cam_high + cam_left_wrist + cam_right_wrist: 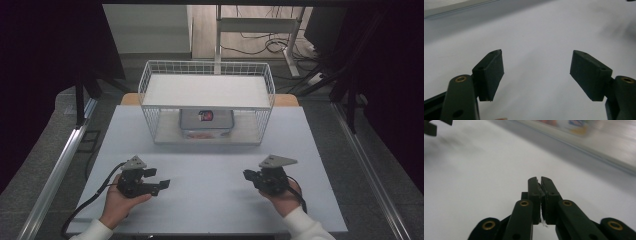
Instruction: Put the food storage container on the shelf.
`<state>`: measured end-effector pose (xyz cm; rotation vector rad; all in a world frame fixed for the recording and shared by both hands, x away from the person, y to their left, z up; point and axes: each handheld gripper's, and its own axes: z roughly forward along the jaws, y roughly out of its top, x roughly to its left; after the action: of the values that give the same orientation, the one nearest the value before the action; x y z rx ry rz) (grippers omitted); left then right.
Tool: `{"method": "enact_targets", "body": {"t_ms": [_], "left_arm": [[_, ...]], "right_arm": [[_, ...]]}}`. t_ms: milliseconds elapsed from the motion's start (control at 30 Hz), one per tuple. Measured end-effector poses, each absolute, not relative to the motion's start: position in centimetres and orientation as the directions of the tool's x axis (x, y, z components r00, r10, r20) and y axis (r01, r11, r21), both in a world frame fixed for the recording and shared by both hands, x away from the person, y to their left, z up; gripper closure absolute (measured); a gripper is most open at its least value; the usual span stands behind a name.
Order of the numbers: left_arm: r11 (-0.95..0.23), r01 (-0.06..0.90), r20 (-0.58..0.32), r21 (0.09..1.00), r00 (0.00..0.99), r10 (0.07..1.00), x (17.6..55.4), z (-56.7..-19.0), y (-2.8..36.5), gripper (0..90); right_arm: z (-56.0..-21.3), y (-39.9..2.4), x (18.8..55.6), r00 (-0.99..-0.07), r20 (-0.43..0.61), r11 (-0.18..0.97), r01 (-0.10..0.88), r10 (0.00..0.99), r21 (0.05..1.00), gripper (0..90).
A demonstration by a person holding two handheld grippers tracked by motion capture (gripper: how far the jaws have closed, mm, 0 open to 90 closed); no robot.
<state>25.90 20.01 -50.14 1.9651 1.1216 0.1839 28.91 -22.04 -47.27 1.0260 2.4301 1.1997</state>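
Fingers [491, 72] parted left, pressed together right.

Left hand [118, 202] enters from the bottom edge, holding the left gripper [159, 181] low over the table, jaws spread wide with nothing between them; right hand [285, 197] likewise holds the right gripper [247, 174], jaws pressed together, empty; both grippers point inward, well apart.
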Motion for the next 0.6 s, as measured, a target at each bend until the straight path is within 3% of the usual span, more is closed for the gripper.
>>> {"method": "enact_targets", "body": {"t_ms": [100,133,167,200,267,367,600], "left_arm": [[-0.245,0.641,-0.259,0.728,0.587,0.767,25.8,-50.1,20.0,26.7],[-0.245,0.64,-0.256,0.728,0.586,0.769,25.8,-50.1,20.0,26.7],[-0.249,0.638,-0.247,0.729,0.584,0.773,25.6,-50.1,20.0,26.7],[-0.249,0.638,-0.247,0.729,0.584,0.773,25.6,-50.1,20.0,26.7],[-0.248,0.636,-0.244,0.731,0.582,0.776,25.6,-50.1,20.0,26.7],[-0.252,0.635,-0.241,0.73,0.585,0.774,25.6,-50.1,20.0,26.6],[-0.258,0.63,-0.236,0.733,0.59,0.772,25.5,-50.1,20.0,26.2]], "right_arm": [[-47.4,-23.7,28.3,-0.702,0.138,0.378,0.525,0.698,0.763,76.9],[-47.6,-24.4,28.1,-0.698,0.156,0.369,0.539,0.699,0.757,70.4],[-47.9,-25.3,27.6,-0.685,0.154,0.371,0.553,0.712,0.746,54.6],[-47.9,-25.3,27.6,-0.685,0.154,0.371,0.553,0.712,0.746,54.6],[-48.0,-25.9,27.4,-0.662,0.15,0.354,0.562,0.734,0.748,43.1],[-48.2,-26.2,27.4,-0.638,0.165,0.332,0.584,0.752,0.741,34.7],[-48.1,-26.1,27.6,-0.629,0.155,0.328,0.58,0.761,0.746,27.8]]}}
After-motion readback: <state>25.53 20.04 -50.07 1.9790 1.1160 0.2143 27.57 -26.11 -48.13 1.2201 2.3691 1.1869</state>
